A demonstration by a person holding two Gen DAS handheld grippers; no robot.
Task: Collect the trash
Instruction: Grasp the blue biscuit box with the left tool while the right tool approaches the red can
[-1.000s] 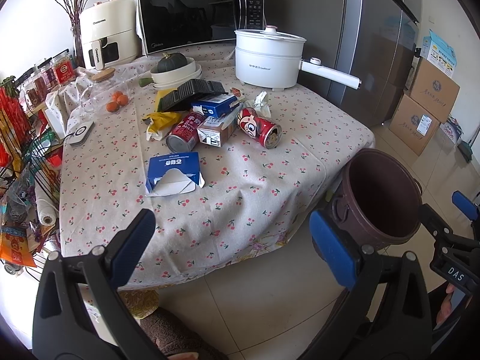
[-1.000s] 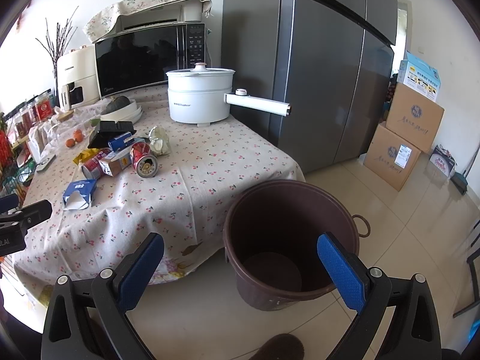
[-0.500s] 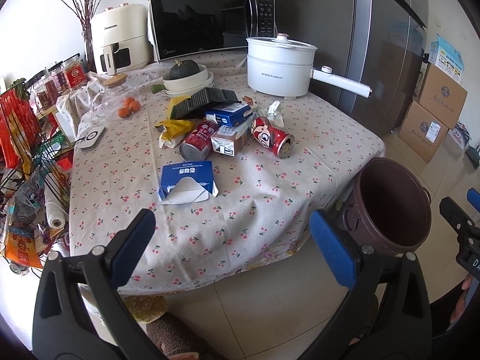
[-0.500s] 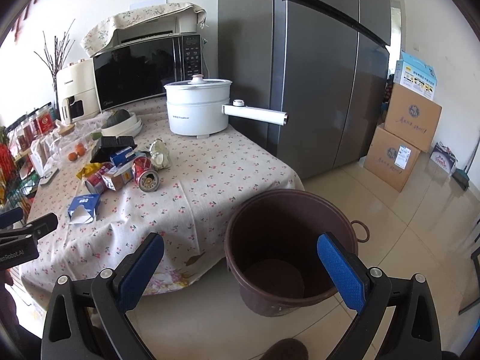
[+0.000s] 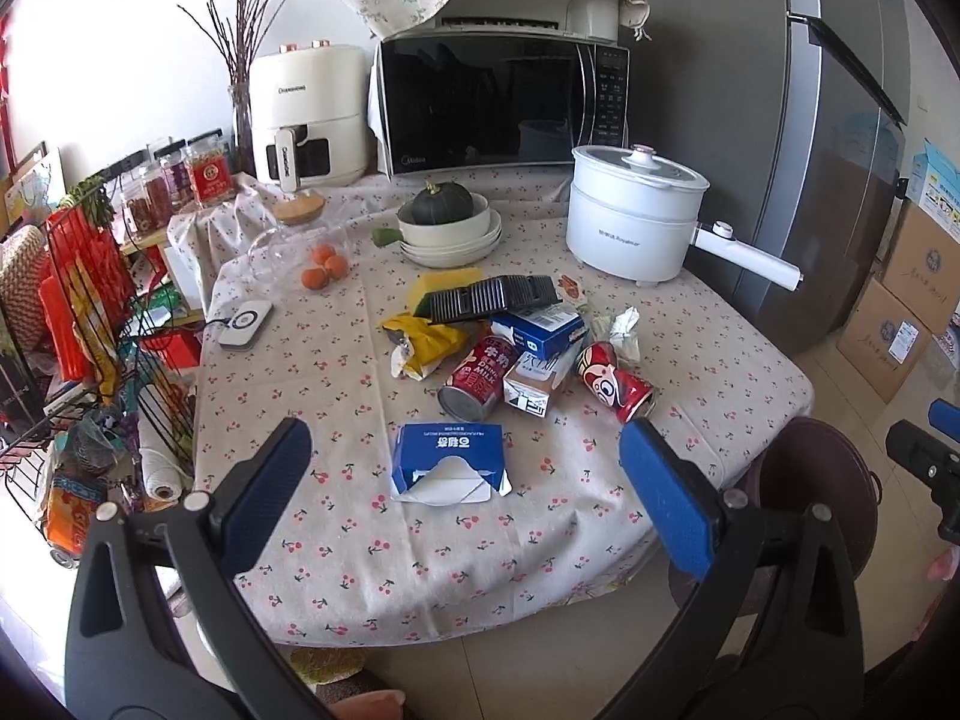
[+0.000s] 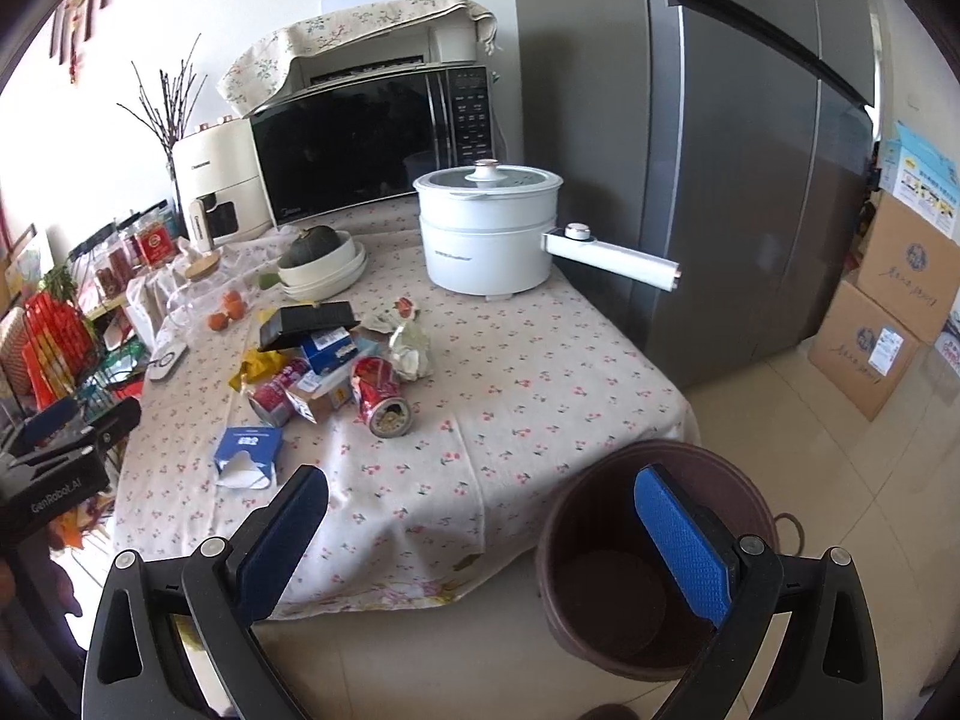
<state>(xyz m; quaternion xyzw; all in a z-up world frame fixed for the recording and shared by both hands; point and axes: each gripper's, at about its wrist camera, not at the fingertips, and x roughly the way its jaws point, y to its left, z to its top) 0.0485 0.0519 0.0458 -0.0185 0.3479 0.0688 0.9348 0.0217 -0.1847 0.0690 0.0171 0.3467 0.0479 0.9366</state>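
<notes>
Trash lies on the cherry-print tablecloth (image 5: 360, 396): a torn blue carton (image 5: 447, 468), nearest me, two red cans (image 5: 477, 375) (image 5: 615, 383), a small milk carton (image 5: 534, 381), a blue box (image 5: 540, 327), a yellow wrapper (image 5: 426, 345), crumpled paper (image 5: 621, 330) and a black ribbed tray (image 5: 489, 297). My left gripper (image 5: 465, 495) is open and empty, just in front of the blue carton. My right gripper (image 6: 480, 537) is open and empty, over the table's front corner beside the brown bin (image 6: 606, 564) on the floor. The bin (image 5: 816, 480) also shows in the left wrist view.
A white electric pot (image 5: 636, 222) with a long handle, stacked bowls holding a squash (image 5: 447, 219), oranges (image 5: 324, 264), a microwave (image 5: 501, 102) and an air fryer (image 5: 309, 114) stand at the back. A wire rack (image 5: 78, 324) is left; fridge (image 6: 750, 150) and cardboard boxes (image 6: 888, 312) right.
Both grippers have moved forward and up toward the table; the trash pile looks nearer and more centred. Both stay open and empty.
</notes>
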